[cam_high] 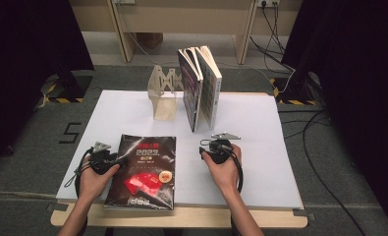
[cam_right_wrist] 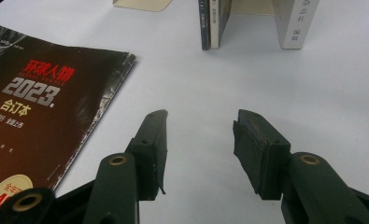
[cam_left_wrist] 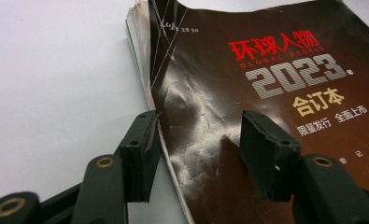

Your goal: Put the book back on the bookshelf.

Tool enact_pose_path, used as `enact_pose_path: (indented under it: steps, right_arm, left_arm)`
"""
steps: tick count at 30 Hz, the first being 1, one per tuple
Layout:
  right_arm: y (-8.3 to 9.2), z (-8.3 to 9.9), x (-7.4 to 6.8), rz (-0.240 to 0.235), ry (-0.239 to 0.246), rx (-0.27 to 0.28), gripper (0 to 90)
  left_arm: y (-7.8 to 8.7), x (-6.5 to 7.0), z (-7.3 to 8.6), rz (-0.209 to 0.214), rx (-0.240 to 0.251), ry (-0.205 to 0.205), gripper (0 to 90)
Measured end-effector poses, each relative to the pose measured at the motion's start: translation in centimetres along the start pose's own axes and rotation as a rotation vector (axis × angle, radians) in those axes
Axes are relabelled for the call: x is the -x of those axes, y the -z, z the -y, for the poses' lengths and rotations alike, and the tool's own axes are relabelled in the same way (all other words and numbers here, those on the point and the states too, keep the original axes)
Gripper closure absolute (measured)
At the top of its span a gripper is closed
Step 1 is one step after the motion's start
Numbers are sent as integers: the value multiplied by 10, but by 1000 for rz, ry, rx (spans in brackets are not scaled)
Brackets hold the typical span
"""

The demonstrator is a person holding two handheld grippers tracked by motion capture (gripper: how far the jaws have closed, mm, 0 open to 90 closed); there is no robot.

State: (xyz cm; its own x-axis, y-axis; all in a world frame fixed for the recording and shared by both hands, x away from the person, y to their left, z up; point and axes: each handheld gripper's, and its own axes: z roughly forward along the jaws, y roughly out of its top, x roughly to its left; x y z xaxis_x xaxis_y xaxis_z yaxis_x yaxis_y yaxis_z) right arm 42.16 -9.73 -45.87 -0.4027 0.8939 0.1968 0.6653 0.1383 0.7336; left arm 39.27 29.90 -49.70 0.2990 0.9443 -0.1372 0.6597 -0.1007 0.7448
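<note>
White tabletop (cam_high: 260,162) is lying under me. I'm straddling the dark magazine's (cam_high: 141,172) spine edge with my left gripper (cam_left_wrist: 198,140), jaws spread, not pinching yet; my right gripper (cam_right_wrist: 198,140) is waiting agape. Next, probably, I'm lifting it toward the standing books (cam_high: 200,86) beside the bookend (cam_high: 163,93).

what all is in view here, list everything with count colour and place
magazine: one, black cover with red and white print, flat on the near left of the sheet
standing books: two, dark and pale covers, upright at the far middle
bookend: one, beige, left of the standing books
sheet: one, white, covering the table
table: one, light wood, edge showing at the near side
left gripper: one, black, open, jaws astride the magazine's left edge
right gripper: one, black, open over bare sheet
hands: two, each holding a gripper
</note>
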Motion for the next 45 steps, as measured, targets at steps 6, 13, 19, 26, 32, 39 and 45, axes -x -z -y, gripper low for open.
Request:
enact_pose_path:
  steps: [6,13,19,26,32,39,45]
  right_arm:
    - [-3,1,-3,-9,-3,-15,542]
    - [-8,4,-4,-15,-4,-28,540]
    - [-10,5,-4,-24,-10,-38,539]
    - [-14,7,-6,-39,-21,-57,535]
    - [-22,10,-12,-58,-19,-85,535]
    - [-29,11,-12,-60,-30,-110,533]
    - [-32,9,-9,-66,-55,-108,533]
  left_arm:
    - [0,2,1,-1,3,7,474]
    - [0,21,2,25,-15,-31,468]
    - [0,42,4,65,-31,-58,457]
    - [0,56,6,82,-41,-81,442]
    - [1,63,7,108,-52,-87,439]
    - [2,73,9,166,-67,-94,445]
    - [4,77,9,173,-78,-115,454]
